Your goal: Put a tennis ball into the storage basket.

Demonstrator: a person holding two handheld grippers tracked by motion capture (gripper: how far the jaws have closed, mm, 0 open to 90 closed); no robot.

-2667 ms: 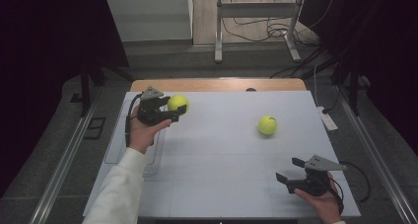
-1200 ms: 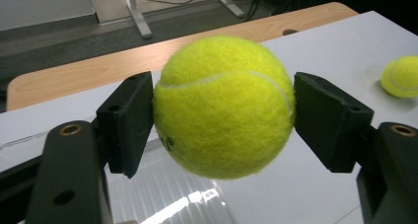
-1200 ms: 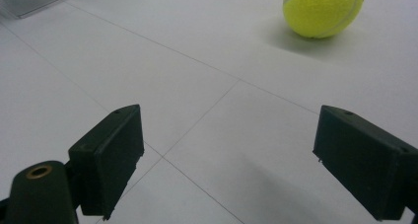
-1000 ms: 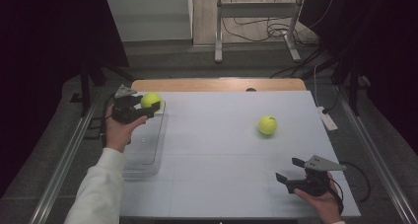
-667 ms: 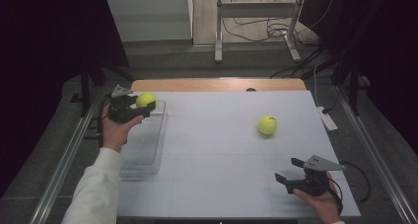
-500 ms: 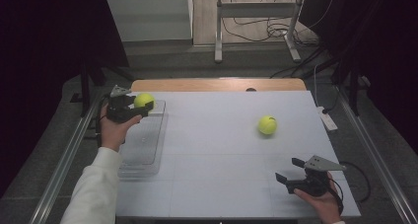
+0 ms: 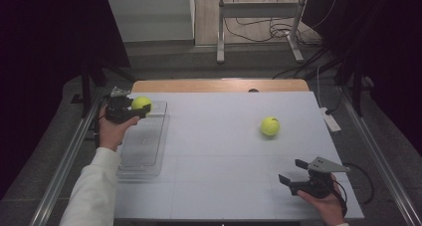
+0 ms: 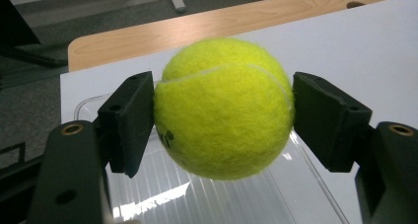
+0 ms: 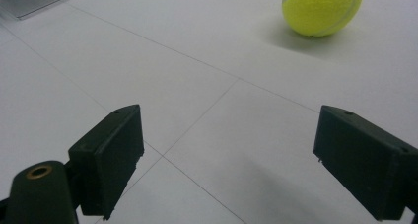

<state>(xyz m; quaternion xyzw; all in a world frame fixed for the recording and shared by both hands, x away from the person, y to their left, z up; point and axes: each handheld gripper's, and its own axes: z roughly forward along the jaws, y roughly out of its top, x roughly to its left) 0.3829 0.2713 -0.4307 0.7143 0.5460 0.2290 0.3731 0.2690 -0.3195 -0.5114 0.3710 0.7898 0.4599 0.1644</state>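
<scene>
My left gripper (image 7: 140,109) is shut on a yellow tennis ball (image 7: 141,103), held over the far end of a clear plastic tray (image 7: 144,151) at the table's left. In the left gripper view both black pads press the sides of that tennis ball (image 8: 224,108), with the ribbed tray (image 8: 236,199) just beneath. A second tennis ball (image 7: 269,126) lies loose on the white table, right of centre. My right gripper (image 7: 293,171) rests near the front right edge, open, nothing between its jaws. In the right gripper view (image 9: 222,165) the loose tennis ball (image 9: 323,9) sits far ahead.
The white tabletop (image 7: 219,151) has a wooden strip (image 7: 219,85) along its far edge. A white power strip (image 7: 330,119) lies off the right side. Metal rails (image 7: 64,161) run along both sides, and table legs with cables (image 7: 259,27) stand behind.
My left hand has carried its ball leftward from mid-table to above the tray's far end and lowered it slightly. The right gripper and the loose ball have not moved.
</scene>
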